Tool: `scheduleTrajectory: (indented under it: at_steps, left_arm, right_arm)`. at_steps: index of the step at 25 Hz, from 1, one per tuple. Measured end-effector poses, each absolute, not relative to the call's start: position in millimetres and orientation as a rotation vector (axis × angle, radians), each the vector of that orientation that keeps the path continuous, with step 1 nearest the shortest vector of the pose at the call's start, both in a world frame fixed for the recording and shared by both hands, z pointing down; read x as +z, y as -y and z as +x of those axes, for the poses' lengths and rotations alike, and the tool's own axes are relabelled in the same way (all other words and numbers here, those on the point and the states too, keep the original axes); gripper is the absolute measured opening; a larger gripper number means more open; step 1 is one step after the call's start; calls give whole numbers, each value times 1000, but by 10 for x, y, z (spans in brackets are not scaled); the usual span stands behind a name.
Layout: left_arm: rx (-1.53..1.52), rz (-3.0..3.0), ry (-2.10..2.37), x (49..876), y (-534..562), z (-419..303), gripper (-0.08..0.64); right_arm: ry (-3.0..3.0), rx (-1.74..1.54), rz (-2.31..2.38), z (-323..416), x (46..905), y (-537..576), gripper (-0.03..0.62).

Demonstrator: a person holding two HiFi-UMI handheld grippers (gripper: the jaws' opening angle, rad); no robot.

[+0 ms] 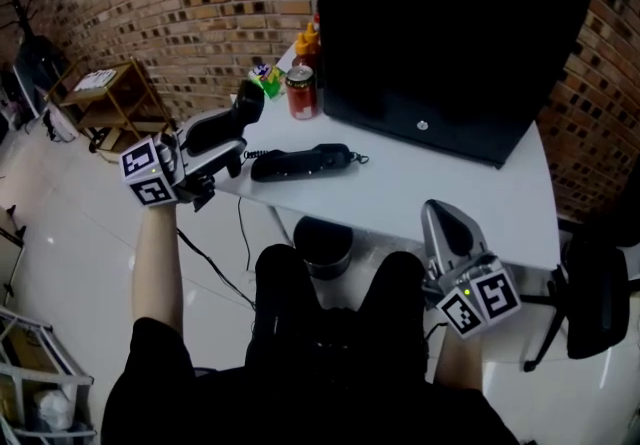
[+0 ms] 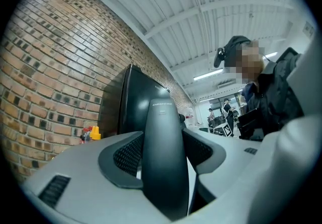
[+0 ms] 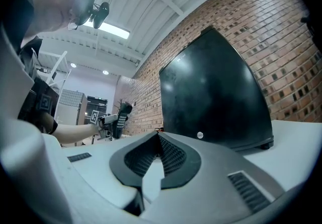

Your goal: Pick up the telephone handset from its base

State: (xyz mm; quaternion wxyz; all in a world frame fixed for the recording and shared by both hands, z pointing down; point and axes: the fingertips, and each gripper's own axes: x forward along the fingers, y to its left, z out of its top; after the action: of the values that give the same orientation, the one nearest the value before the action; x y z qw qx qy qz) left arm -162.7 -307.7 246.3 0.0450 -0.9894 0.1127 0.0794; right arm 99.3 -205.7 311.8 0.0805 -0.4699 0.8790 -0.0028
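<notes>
My left gripper [image 1: 232, 128] is shut on the black telephone handset [image 1: 222, 125] and holds it in the air off the table's left edge, apart from its base. In the left gripper view the handset [image 2: 163, 162] stands upright between the two pads. The black base [image 1: 300, 162] lies on the white table [image 1: 480, 198], and a cord [image 1: 254, 153] runs from its left end. My right gripper [image 1: 447, 220] rests at the table's near edge, shut and empty; its tips meet in the right gripper view [image 3: 156, 136], which also shows the handset [image 3: 121, 117] far off.
A large black monitor [image 1: 450, 33] fills the back of the table. A red can [image 1: 300, 91], sauce bottles [image 1: 308, 38] and a green packet [image 1: 268, 81] stand by the brick wall. A wooden trolley [image 1: 110, 98] stands at left, an office chair [image 1: 595, 298] at right.
</notes>
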Motion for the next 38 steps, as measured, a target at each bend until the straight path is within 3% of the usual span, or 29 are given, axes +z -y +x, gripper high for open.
scheduleTrajectory:
  at_steps: [38]
  left_arm:
    - [151,-2993,-322,2515,3030,-1482,256]
  right_arm:
    - [-2587,-13,-1398,1087,3128,1992,6]
